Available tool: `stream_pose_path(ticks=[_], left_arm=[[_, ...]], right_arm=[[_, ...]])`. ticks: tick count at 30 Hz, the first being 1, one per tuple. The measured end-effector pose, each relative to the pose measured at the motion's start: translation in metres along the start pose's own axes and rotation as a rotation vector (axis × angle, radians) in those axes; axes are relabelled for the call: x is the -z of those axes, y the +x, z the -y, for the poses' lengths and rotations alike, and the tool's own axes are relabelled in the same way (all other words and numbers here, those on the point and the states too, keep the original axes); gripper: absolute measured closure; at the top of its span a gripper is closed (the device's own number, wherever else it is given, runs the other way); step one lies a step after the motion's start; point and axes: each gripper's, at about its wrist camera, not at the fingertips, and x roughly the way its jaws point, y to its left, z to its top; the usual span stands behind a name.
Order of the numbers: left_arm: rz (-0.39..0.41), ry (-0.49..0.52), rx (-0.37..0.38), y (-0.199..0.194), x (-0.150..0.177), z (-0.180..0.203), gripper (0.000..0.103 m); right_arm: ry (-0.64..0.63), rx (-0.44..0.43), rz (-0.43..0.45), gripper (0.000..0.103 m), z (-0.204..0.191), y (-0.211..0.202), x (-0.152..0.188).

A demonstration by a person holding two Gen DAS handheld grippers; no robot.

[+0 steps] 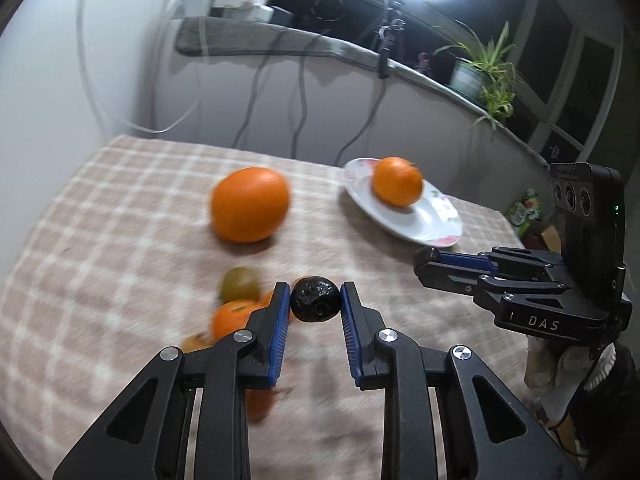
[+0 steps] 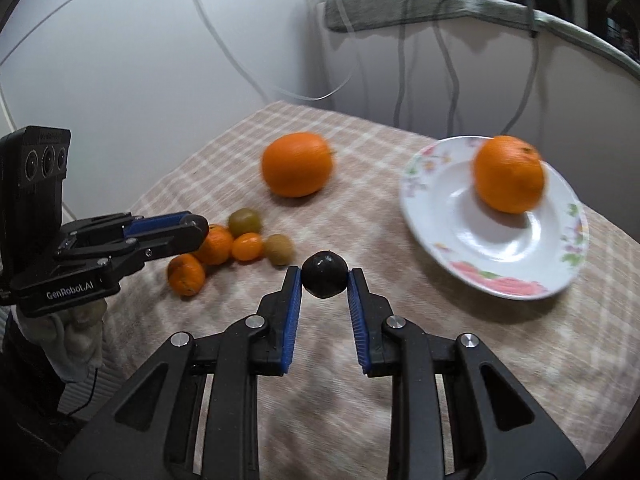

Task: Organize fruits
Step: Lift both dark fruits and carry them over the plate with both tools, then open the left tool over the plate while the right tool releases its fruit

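Both tongs clenching: left gripper (image 1: pixel 315 304) pinching a small dark round fruit (image 1: pixel 315 298), right gripper (image 2: pixel 324 280) another dark round fruit (image 2: pixel 324 274). Bare checked beige tablecloth (image 2: pixel 360 220) lying between them and the floral white plate (image 2: pixel 460 248) far right.

Two large oranges (image 2: pixel 297 164) (image 2: pixel 509 174); three small mandarins (image 2: pixel 186 274) (image 2: pixel 216 245) (image 2: pixel 247 246); two kiwis (image 2: pixel 245 221) (image 2: pixel 279 249); two dark round fruits (image 2: pixel 324 275) (image 1: pixel 315 299); one floral plate (image 2: pixel 448 216); two grippers (image 1: pixel 315 302) (image 2: pixel 324 280).
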Motion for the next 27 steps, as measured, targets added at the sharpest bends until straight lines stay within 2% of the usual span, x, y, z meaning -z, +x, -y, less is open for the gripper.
stream_pose_path(ticks=[13,27], left_arm=[[-0.015,0.057,0.084,0.052,-0.023,0.054,0.079],[-0.051,0.096,0.052,0.095,-0.035,0.076,0.079]], right_arm=[[0.107,0.097,0.051,0.078,0.057,-0.022,0.005],[0.138,0.160,0.048,0.078,0.089,-0.013,0.003]])
